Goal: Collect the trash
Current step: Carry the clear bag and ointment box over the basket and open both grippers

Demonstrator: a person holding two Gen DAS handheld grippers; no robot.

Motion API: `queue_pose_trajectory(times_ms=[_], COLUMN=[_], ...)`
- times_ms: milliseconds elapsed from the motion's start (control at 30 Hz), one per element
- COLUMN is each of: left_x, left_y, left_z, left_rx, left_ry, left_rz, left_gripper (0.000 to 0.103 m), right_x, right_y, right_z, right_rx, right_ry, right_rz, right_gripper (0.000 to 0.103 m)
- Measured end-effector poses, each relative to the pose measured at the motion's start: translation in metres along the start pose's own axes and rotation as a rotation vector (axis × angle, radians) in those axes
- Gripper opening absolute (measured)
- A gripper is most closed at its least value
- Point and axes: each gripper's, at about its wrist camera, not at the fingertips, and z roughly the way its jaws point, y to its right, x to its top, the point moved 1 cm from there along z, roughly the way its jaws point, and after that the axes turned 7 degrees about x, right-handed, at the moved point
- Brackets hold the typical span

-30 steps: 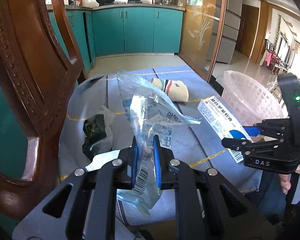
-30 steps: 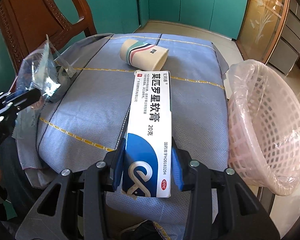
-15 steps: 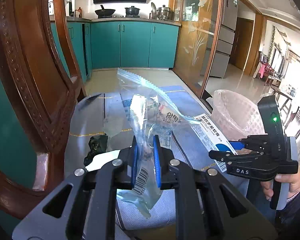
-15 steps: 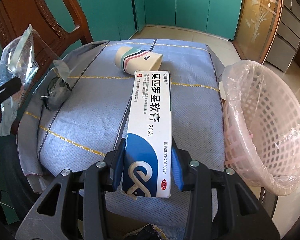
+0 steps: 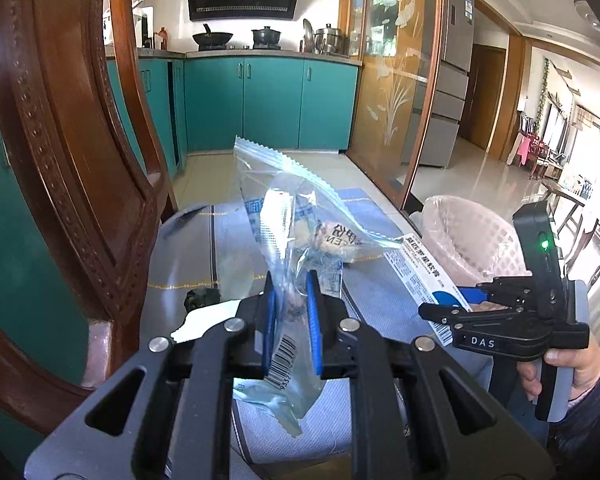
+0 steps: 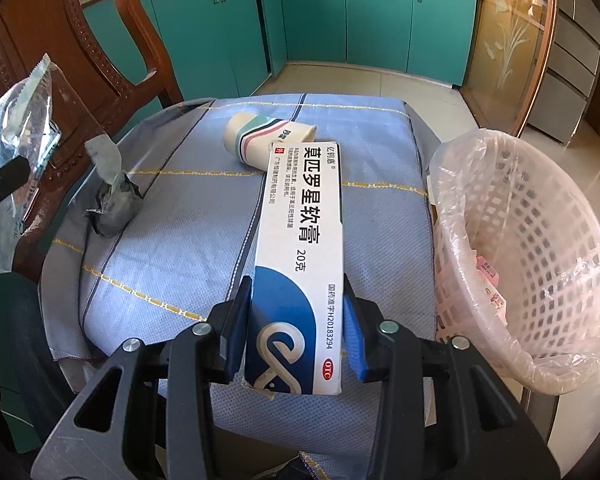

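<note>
Both tongs are clamped on trash. Left gripper (image 5: 291,300) pinches a clear, crinkled zip-top plastic bag (image 5: 288,224) with a barcode label, lifted clear of the cloth-covered table (image 6: 188,248) beside the carved wooden chair (image 5: 72,152). Near the table's left edge lies a crumpled grey wrapper (image 6: 114,204); at its far edge a striped paper cup (image 6: 268,140) lies on its side, its mouth just behind the box's far end. Right gripper (image 6: 296,328) grips a white-and-blue ointment box (image 6: 304,240) by its near end, over the table's front right part. Beside the right edge stands a pink lattice waste basket (image 6: 540,248) lined with thin plastic, some scraps inside.
</note>
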Motion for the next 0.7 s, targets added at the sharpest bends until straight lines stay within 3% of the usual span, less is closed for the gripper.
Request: queue_pose_trajectory(times_ms=[300,600,700], left_x=[0.001,0.002,0.013], left_y=[-0.015,-0.023,-0.028], left_z=[-0.009,-0.009,-0.015], left_rx=[-0.051,-0.019,-0.065], left_ry=[0.016,0.003,0.009], left_rz=[-0.041,-0.052,-0.088], left_gripper=[0.015,0.015,0.015], right_x=[0.005,0.010,0.014], right_y=[0.002,0.011,0.023], right_z=[-0.011,-0.021,-0.031], right_rx=[-0.006,0.017,0.035], right_ry=[0.041,0.089,0.120], right_rz=[-0.005,0.011,0.034], right_gripper=[0.041,0.041,0.041])
